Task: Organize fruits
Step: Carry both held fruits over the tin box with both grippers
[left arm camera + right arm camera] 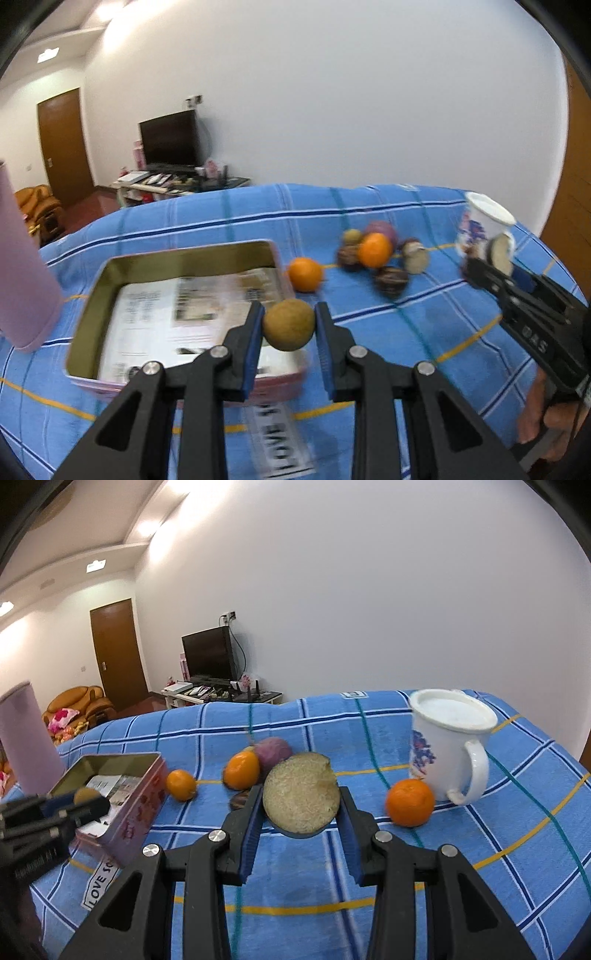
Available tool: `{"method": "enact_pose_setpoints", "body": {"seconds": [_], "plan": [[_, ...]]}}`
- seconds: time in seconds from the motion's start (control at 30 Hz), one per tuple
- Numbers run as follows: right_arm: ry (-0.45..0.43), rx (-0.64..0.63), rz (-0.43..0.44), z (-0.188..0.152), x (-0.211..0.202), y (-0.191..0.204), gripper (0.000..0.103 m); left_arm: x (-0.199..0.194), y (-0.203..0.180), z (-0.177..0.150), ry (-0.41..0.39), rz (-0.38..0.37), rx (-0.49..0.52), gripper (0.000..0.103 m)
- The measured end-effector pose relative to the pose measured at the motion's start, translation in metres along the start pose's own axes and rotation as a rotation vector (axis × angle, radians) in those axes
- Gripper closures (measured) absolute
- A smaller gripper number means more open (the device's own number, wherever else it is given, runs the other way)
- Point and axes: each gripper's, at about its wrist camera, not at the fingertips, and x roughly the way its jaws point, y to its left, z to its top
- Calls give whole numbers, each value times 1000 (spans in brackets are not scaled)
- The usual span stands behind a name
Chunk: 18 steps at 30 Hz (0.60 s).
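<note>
Up close in the left wrist view, the left gripper (289,325) has its blue pads clamped on a small round brownish-yellow fruit (289,324), held above the near right corner of the open tin box (88,325). The box sits on the blue checked cloth (406,332) and is lined with printed paper (177,314). This view alone shows the tin's whole inside and a label strip reading "LOVE" (284,443) beneath the gripper. Past the box lies one orange (305,274), and farther right a blurred cluster: a second orange (375,250), a purple fruit (384,229) and several dark brown ones (391,281). At the right edge the right gripper (491,258) reaches in level beside the white mug (487,218), a person's hand (546,424) on its grip; it carries a pale cut disc.

Seen from the right wrist, the right gripper (301,799) is closed on a halved fruit with a dark rind (301,797), its pale grainy cut face turned to the camera, raised off the cloth (480,849). Only this view shows an orange (410,802) just beside the mug (447,753), near its handle, and the tin's pink outer wall (136,819). Another orange (180,784) lies near the tin's far corner, and a third (242,770) touches the purple fruit (273,758) behind the held half. At the left edge the left gripper (86,801) tilts down over the tin, the small brownish fruit between its fingers. A tall pink cylinder (27,738) stands behind the tin.
</note>
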Motion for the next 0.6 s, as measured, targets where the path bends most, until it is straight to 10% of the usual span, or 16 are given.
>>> {"method": "enact_pose_setpoints", "body": {"seconds": [0.6], "plan": [[85,-122,171,9,22,148,62,11,114,-8,28,138,-79,74]]}}
